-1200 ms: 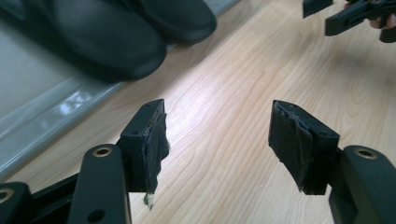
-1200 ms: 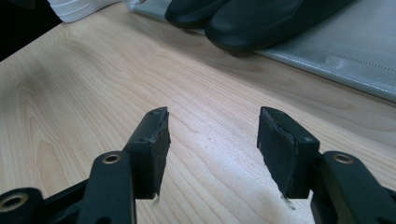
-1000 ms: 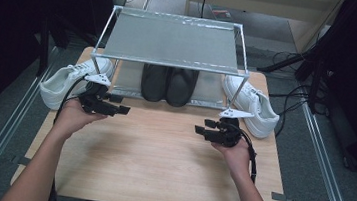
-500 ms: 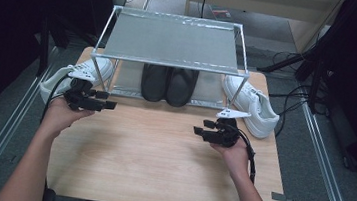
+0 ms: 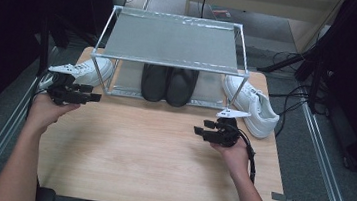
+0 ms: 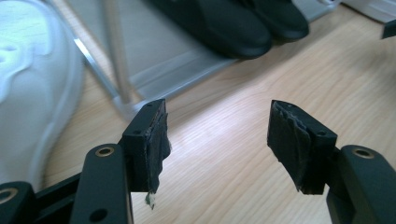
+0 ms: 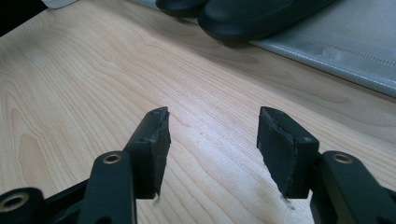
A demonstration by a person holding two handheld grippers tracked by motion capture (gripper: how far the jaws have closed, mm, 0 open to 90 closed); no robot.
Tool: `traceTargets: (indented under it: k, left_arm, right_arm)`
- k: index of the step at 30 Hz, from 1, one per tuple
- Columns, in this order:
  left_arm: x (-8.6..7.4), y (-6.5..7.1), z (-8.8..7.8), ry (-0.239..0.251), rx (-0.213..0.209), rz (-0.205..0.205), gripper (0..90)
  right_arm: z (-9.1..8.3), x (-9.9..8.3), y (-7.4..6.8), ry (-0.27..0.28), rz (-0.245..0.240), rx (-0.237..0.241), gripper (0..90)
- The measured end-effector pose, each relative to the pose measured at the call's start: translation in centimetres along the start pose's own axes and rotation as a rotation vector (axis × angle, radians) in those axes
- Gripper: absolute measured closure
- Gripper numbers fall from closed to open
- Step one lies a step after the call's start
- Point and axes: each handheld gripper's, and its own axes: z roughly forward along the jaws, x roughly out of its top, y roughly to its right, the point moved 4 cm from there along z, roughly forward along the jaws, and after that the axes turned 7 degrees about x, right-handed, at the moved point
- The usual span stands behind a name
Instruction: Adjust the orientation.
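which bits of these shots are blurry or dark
Left gripper view: the white shoe and rack leg are smeared, the jaws sharp. Right gripper view: the black shoes go soft. High view: the floor around the table falls into darkness.

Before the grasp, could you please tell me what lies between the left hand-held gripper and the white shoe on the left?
Nothing: in the high view the left hand-held gripper is just short of the white shoe, with only the rack's leg beside them.
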Motion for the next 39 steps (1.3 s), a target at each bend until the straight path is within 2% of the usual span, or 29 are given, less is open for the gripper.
traceTargets:
  k: [2, 4, 5, 6, 7, 13, 21, 23, 27, 29, 31, 34, 35, 37, 38, 39]
  left_arm:
    - [0.0, -0.2, -0.1, 0.004, 0.002, -0.001, 38.4]
    - [-0.1, -1.4, -0.3, 0.01, 0.017, -0.012, 38.4]
    - [-0.1, -1.4, -0.3, 0.01, 0.017, -0.012, 38.5]
    - [0.0, -2.0, -0.4, 0.005, 0.029, -0.021, 38.5]
    - [0.0, -2.0, -0.4, 0.005, 0.029, -0.021, 38.7]
    - [0.3, -4.2, -1.2, 0.009, 0.059, -0.042, 38.8]
    - [0.9, -5.7, -2.1, 0.027, 0.081, -0.065, 39.4]
    - [1.0, -6.5, -2.4, 0.019, 0.11, -0.056, 39.7]
    - [0.6, -8.0, -2.5, 0.018, 0.137, -0.092, 41.6]
    - [0.2, -8.8, -2.3, 0.02, 0.147, -0.108, 42.2]
    - [0.1, -9.0, -2.2, 0.021, 0.147, -0.113, 42.6]
    - [-0.3, -9.6, -1.2, -0.006, 0.151, -0.119, 43.5]
    - [-0.3, -9.8, -0.7, -0.007, 0.129, -0.115, 45.5]
    - [-0.4, -9.9, -0.4, -0.012, 0.119, -0.113, 46.4]
    - [-0.6, -10.1, 0.4, -0.033, 0.131, -0.111, 48.6]
    - [-0.6, -10.2, 0.6, -0.028, 0.142, -0.102, 50.3]
  right_arm:
    - [0.0, 0.0, 0.0, -0.001, -0.001, -0.001, 45.4]
    - [0.0, -0.1, 0.0, -0.005, 0.004, -0.004, 45.4]
    - [0.0, -0.2, 0.0, -0.008, 0.008, -0.005, 45.4]
    - [0.0, -0.3, 0.1, -0.012, 0.007, -0.007, 45.4]
    - [0.0, -0.3, 0.1, -0.012, 0.007, -0.007, 45.4]
    - [-0.7, -0.8, 0.0, -0.015, 0.003, -0.023, 45.4]
    - [-1.4, -1.4, 0.2, -0.01, 0.016, -0.045, 45.4]
    - [-1.6, -1.6, 0.2, -0.008, 0.019, -0.051, 45.4]
    - [-2.1, -2.0, 0.3, -0.008, 0.023, -0.062, 45.4]
    - [-2.3, -2.2, 0.3, -0.005, 0.026, -0.067, 45.4]
    - [-2.4, -2.3, 0.2, -0.003, 0.027, -0.069, 45.4]
    - [-2.6, -2.5, 0.3, -0.006, 0.028, -0.074, 45.4]
    - [-2.6, -2.6, 0.3, -0.003, 0.034, -0.076, 45.4]
    - [-2.6, -2.6, 0.3, -0.005, 0.034, -0.078, 45.4]
    - [-2.7, -2.7, 0.3, -0.005, 0.034, -0.081, 45.3]
    - [-2.7, -2.7, 0.4, -0.005, 0.034, -0.082, 45.4]
